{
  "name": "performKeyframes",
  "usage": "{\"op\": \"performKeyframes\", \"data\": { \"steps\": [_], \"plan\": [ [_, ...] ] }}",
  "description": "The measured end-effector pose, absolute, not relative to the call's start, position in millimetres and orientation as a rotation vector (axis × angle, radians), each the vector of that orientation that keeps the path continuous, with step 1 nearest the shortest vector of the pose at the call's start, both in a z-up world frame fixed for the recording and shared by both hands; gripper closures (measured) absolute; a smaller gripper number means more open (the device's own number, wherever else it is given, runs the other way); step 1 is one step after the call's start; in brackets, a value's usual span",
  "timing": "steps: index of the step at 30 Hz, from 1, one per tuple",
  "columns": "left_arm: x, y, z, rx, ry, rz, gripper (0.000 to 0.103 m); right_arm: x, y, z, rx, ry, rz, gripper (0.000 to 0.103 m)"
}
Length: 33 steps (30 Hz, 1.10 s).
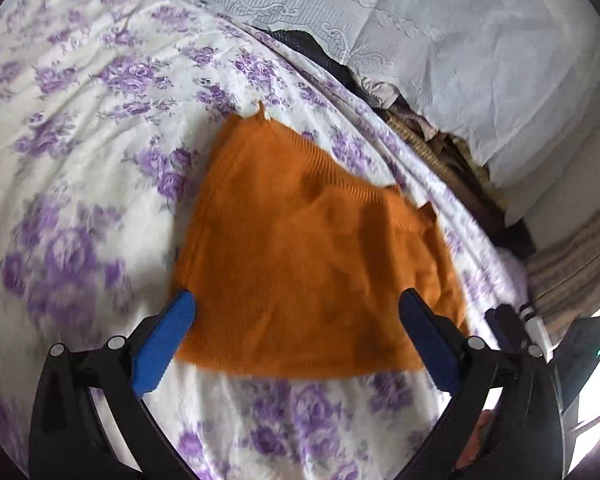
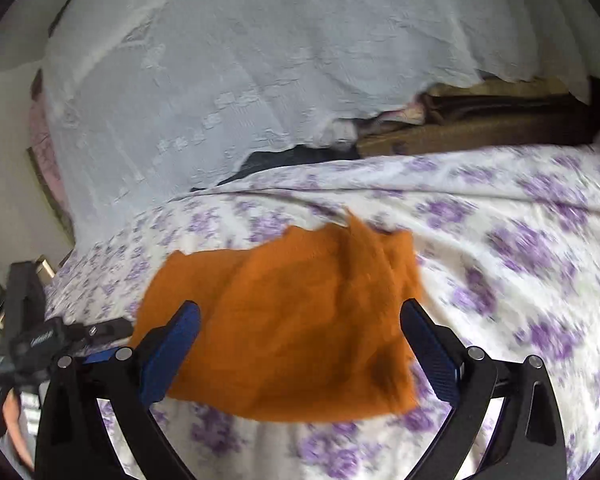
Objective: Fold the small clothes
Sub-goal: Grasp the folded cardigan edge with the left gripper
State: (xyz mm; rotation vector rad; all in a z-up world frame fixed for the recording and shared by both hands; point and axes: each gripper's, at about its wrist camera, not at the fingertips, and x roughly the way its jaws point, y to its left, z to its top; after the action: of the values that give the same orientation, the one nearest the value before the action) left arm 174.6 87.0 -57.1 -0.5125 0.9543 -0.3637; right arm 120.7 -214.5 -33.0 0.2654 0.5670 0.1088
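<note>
**Lining up both grippers on the near hem**

I see the orange knit garment (image 1: 312, 248) lying flat on the floral bedsheet (image 1: 80, 152), ribbed edge away from me, plain hem nearest. My left gripper (image 1: 296, 312) is spread wide and empty above the near hem, and my right gripper (image 2: 300, 316) is equally wide, holding nothing, over the same piece. To do this well I would bring each set of fingers down on a separate near corner, pinching only the knit (not the sheet beneath, which looks loose enough to bunch), then lift evenly. The right-hand side looks rumpled in the right wrist view, so I'd smooth that first.
</note>
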Motion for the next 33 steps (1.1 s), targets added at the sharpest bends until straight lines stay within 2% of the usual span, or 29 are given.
{"op": "performKeyframes", "data": {
  "steps": [4, 6, 11, 18, 19, 22, 23, 25, 30, 32, 33],
  "plan": [
    [202, 89, -62, -0.531, 0.984, -0.397, 0.004, 167, -205, -51, 0.214, 0.771, 0.074, 0.003],
    [218, 89, -68, -0.537, 0.991, -0.411, 0.004, 182, -205, -66, 0.206, 0.816, 0.084, 0.003],
    [244, 87, -75, -0.507, 1.000, -0.457, 0.005, 189, -203, -72, 0.174, 0.810, 0.118, 0.003],
    [251, 69, -76, -0.406, 1.021, -0.527, 0.005, 181, -235, -72, 0.388, 0.736, 0.232, 0.003],
    [247, 64, -74, -0.386, 1.011, -0.523, 0.008, 179, -240, -71, 0.417, 0.731, 0.231, 0.003],
    [239, 60, -72, -0.336, 0.995, -0.494, 0.039, 165, -244, -56, 0.426, 0.637, 0.148, 0.003],
    [239, 60, -73, -0.325, 0.996, -0.475, 0.046, 156, -240, -45, 0.360, 0.579, 0.086, 0.003],
    [238, 63, -74, -0.321, 0.999, -0.451, 0.053, 152, -229, -35, 0.245, 0.537, 0.047, 0.003],
    [234, 61, -73, -0.298, 0.983, -0.428, 0.053, 171, -177, -48, 0.013, 0.630, 0.110, 0.003],
    [234, 62, -74, -0.302, 0.985, -0.423, 0.053, 195, -155, -75, -0.123, 0.829, 0.102, 0.003],
    [235, 62, -76, -0.305, 0.991, -0.417, 0.052, 202, -151, -80, -0.139, 0.867, 0.103, 0.003]
  ]
}}
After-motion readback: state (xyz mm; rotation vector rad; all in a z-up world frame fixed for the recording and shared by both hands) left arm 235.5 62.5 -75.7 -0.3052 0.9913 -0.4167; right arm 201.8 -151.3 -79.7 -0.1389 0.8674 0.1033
